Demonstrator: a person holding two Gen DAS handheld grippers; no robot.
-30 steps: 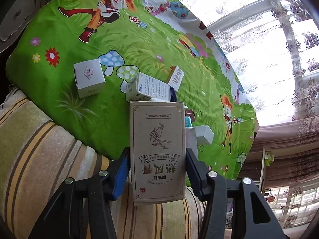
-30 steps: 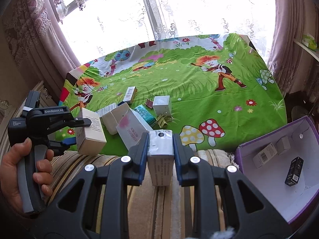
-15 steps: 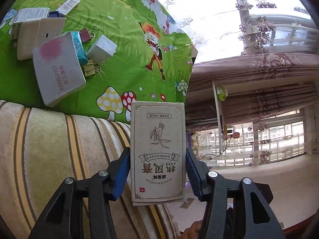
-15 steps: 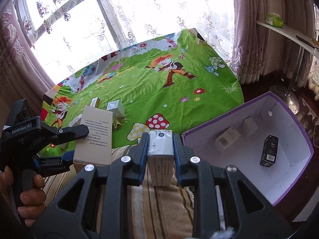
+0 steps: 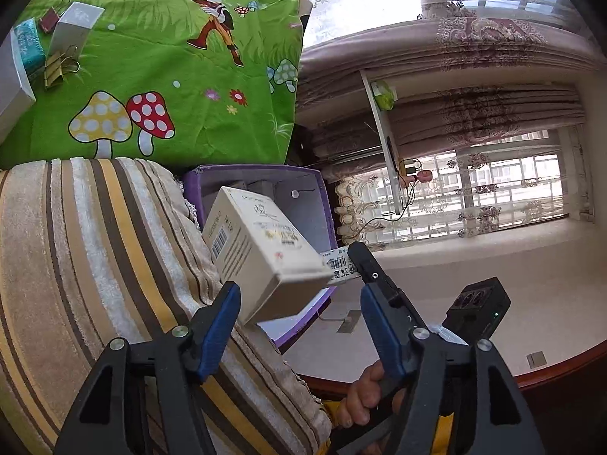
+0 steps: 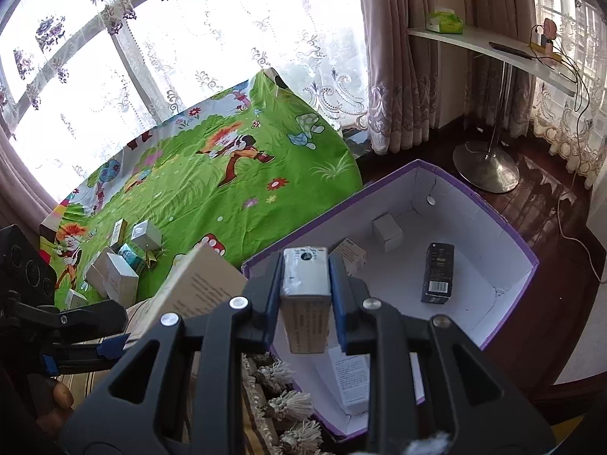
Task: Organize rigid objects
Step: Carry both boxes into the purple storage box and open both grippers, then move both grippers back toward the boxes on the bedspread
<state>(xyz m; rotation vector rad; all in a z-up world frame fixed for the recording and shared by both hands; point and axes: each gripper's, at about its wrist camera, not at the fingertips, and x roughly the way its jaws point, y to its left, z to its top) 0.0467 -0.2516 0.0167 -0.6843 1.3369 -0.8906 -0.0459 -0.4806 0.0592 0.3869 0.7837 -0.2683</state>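
Note:
My left gripper [image 5: 299,303] is open. The beige carton [image 5: 261,254] it held is tilted and loose between the wide jaws, over the rim of the purple storage box [image 5: 322,197]. It also shows in the right wrist view [image 6: 193,288]. My right gripper [image 6: 305,284] is shut on a small grey-and-white box [image 6: 305,299], held above the purple box [image 6: 493,223]. Inside that box lie a black carton [image 6: 438,273], a small white box [image 6: 387,233] and another white box [image 6: 351,256].
Several small boxes [image 6: 121,276] and binder clips [image 5: 58,68] lie on the green cartoon sheet [image 5: 170,57]. A striped cushion [image 5: 76,250] is under my left gripper. A stand with a round metal base [image 6: 485,167] is beyond the purple box.
Both grippers swung right to the purple box. My left gripper opened and the beige carton tipped out of its hold. The right gripper still holds its small box.

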